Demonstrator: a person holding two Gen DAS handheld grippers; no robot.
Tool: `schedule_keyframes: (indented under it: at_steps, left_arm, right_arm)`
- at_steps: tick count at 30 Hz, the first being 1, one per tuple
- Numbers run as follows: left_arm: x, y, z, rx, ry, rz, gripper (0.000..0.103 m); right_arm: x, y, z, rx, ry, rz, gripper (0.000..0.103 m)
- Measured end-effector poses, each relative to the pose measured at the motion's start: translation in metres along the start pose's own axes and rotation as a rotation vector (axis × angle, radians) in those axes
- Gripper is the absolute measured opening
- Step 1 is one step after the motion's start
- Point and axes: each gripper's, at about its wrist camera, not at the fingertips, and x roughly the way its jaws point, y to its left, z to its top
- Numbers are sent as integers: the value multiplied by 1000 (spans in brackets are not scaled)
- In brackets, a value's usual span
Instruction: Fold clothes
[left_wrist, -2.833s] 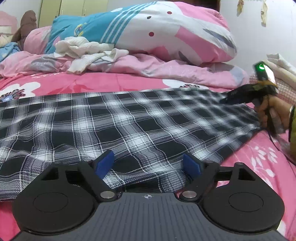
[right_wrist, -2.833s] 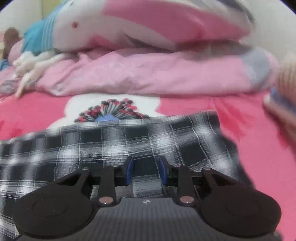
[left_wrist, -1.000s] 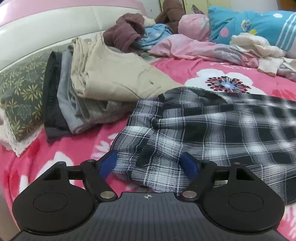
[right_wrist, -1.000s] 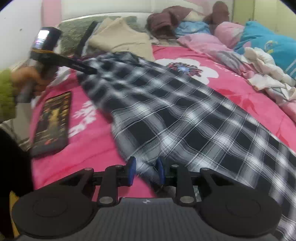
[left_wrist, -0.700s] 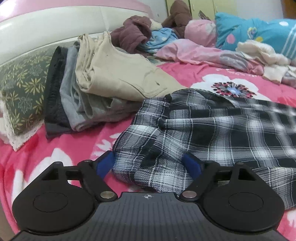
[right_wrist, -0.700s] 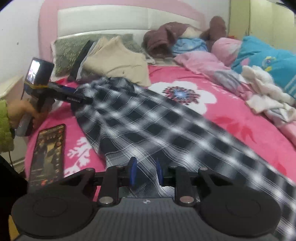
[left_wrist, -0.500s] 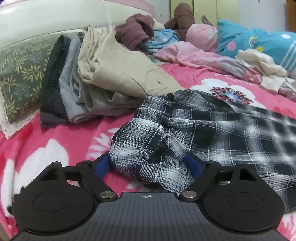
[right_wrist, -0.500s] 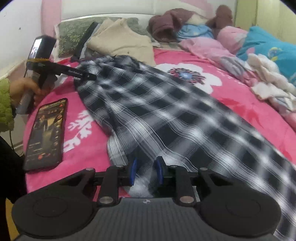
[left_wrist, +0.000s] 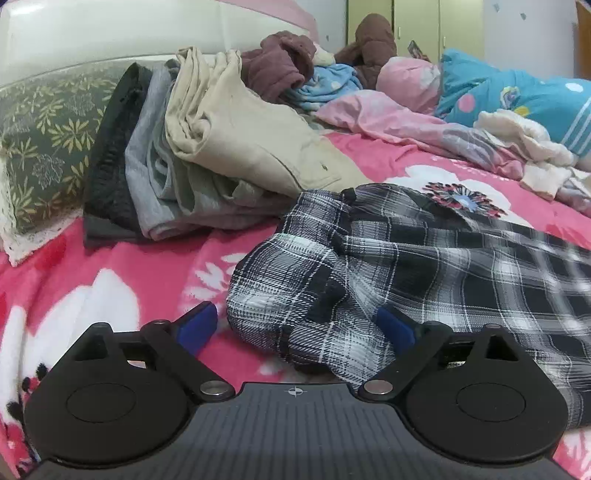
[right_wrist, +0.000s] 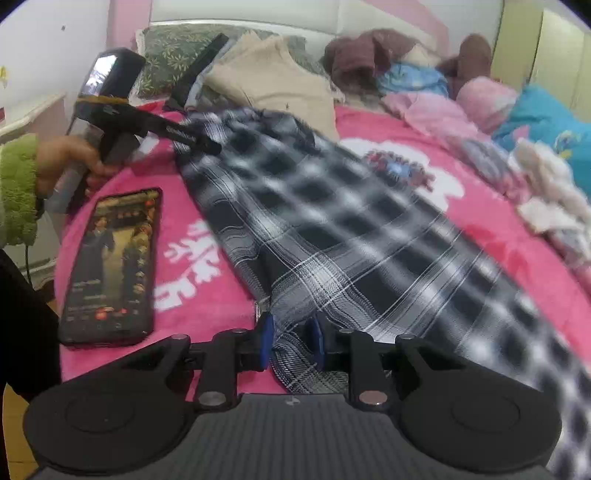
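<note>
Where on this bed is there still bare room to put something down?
Bare pink bedspread lies between the folded clothes stack and the plaid garment, and beyond the plaid around the flower print. Crowded: the phone side and rumpled bedding.

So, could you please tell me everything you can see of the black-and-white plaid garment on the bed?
The plaid garment is thin woven cloth, black with white check lines, stretched long across the pink floral bedspread. One end bunches in folds between the left gripper, whose jaws are opening; its left pad is clear of the cloth. The right gripper pinches an edge. Beyond it sits a stack of folded clothes.
</note>
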Motion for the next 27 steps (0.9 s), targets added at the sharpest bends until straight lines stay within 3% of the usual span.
schedule_keyframes:
  at_steps: [6, 10, 14, 17, 21, 24, 27]
  left_arm:
    - [-2, 3, -1, -16, -13, -7, 95]
    - [-4, 7, -1, -37, -24, -24, 96]
    - [-4, 9, 0, -45, -29, -32, 96]
    - [-4, 9, 0, -47, -32, -31, 96]
    - [-5, 10, -2, -50, -38, -31, 96]
    - [-4, 13, -3, -65, -35, -41, 98]
    - [-5, 14, -3, -74, -37, -46, 98]
  right_arm:
    - [17, 21, 30, -88, -110, 8, 24]
    - [59, 25, 25, -61, -26, 47, 22]
    - [46, 30, 25, -42, -20, 93, 14]
    - [41, 33, 32, -73, -48, 58, 14]
    - [48, 26, 45, 0, -97, 51, 14]
    - [69, 34, 39, -28, -49, 62, 14]
    - [65, 39, 39, -38, -75, 66, 11]
